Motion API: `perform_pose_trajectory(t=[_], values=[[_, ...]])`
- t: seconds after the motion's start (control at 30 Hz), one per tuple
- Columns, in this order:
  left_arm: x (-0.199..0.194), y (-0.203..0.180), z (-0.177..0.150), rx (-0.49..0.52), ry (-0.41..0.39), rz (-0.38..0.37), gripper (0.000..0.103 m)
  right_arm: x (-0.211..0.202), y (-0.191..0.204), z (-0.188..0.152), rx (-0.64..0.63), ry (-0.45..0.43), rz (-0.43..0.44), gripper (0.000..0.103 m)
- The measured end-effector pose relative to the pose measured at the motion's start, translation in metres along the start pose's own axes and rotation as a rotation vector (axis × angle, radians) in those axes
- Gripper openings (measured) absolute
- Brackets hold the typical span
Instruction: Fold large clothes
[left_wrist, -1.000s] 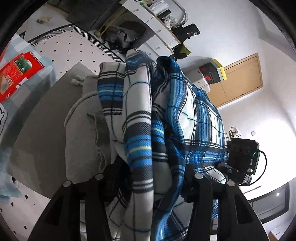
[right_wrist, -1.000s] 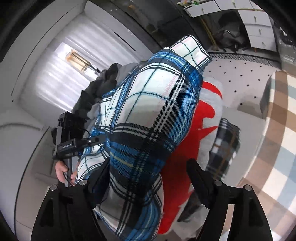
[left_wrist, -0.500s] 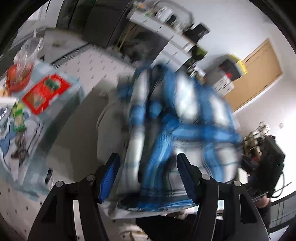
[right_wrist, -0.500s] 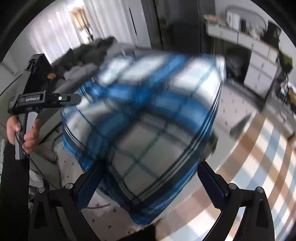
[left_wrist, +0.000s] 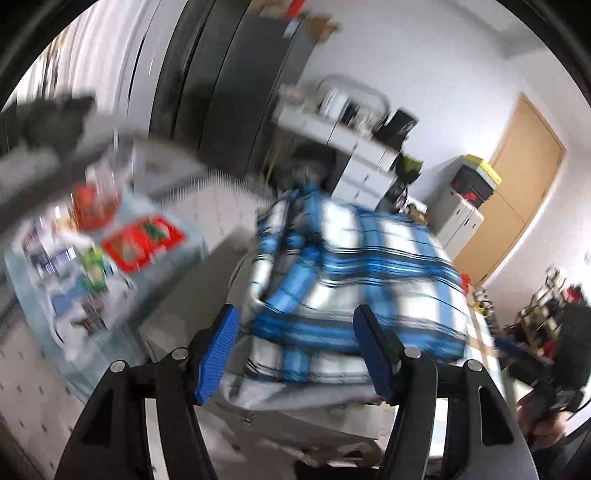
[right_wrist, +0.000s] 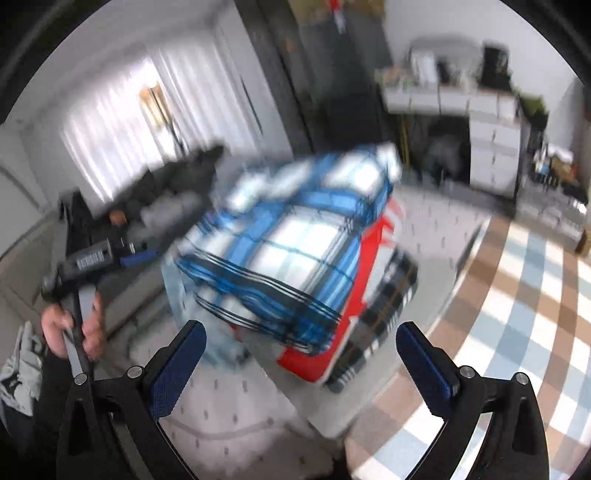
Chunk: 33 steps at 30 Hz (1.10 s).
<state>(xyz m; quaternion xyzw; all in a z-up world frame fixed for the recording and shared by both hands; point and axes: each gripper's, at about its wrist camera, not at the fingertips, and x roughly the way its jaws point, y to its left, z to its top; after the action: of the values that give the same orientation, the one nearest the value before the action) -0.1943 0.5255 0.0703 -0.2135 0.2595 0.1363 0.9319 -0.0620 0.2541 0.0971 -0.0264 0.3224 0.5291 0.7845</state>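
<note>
The folded blue plaid shirt lies on top of a pile of folded clothes. In the right wrist view the shirt rests on a red and white garment and a black and white checked one. My left gripper is just short of the shirt's near edge, its jaws opening with nothing pressed between them. My right gripper stands wide open and empty, back from the pile. A hand holds the left gripper's handle at the left. Both views are blurred.
A low table with a red packet and snack packs stands left of the pile. White drawer units and a wooden door are behind. A brown and blue checked cloth lies on the right, a dark sofa at the left.
Both grippers have let go of the plaid shirt and drawn back from it with jaws spread wider. The shirt, earlier between the fingers, now lies on the pile.
</note>
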Motion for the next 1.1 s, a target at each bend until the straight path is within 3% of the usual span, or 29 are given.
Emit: perform_pose_trajectory(t=[0.03, 0.07, 0.13, 0.27, 0.3, 0.33, 0.37, 0.43, 0.63, 0.8, 1.1], values=[[-0.012, -0.014, -0.011, 0.030, -0.040, 0.024, 0.081, -0.015, 0.007, -0.004, -0.013, -0.057, 0.002, 0.103], [-0.022, -0.024, -0.021, 0.051, -0.081, 0.034, 0.085, -0.028, 0.012, -0.010, -0.030, -0.113, 0.000, 0.103], [-0.036, -0.047, -0.039, 0.106, -0.158, 0.056, 0.085, -0.060, 0.023, -0.035, -0.080, -0.252, -0.029, 0.103], [-0.050, -0.084, -0.054, 0.175, -0.253, 0.132, 0.087, -0.095, 0.057, -0.065, -0.160, -0.410, -0.123, 0.103], [-0.054, -0.090, -0.060, 0.183, -0.277, 0.147, 0.091, -0.102, 0.062, -0.077, -0.182, -0.446, -0.143, 0.103], [-0.060, -0.098, -0.068, 0.185, -0.310, 0.159, 0.102, -0.106, 0.066, -0.086, -0.195, -0.467, -0.146, 0.103], [-0.062, -0.099, -0.073, 0.186, -0.335, 0.169, 0.102, -0.111, 0.070, -0.096, -0.203, -0.491, -0.153, 0.103], [-0.067, -0.105, -0.084, 0.198, -0.379, 0.188, 0.102, -0.117, 0.073, -0.110, -0.180, -0.513, -0.183, 0.103], [-0.075, -0.111, -0.101, 0.237, -0.406, 0.165, 0.102, -0.141, 0.078, -0.136, -0.131, -0.584, -0.188, 0.103], [-0.083, -0.117, -0.105, 0.310, -0.440, 0.177, 0.102, -0.148, 0.082, -0.146, -0.125, -0.591, -0.205, 0.103], [-0.084, -0.115, -0.106, 0.304, -0.464, 0.184, 0.102, -0.149, 0.083, -0.154, -0.104, -0.593, -0.215, 0.103]])
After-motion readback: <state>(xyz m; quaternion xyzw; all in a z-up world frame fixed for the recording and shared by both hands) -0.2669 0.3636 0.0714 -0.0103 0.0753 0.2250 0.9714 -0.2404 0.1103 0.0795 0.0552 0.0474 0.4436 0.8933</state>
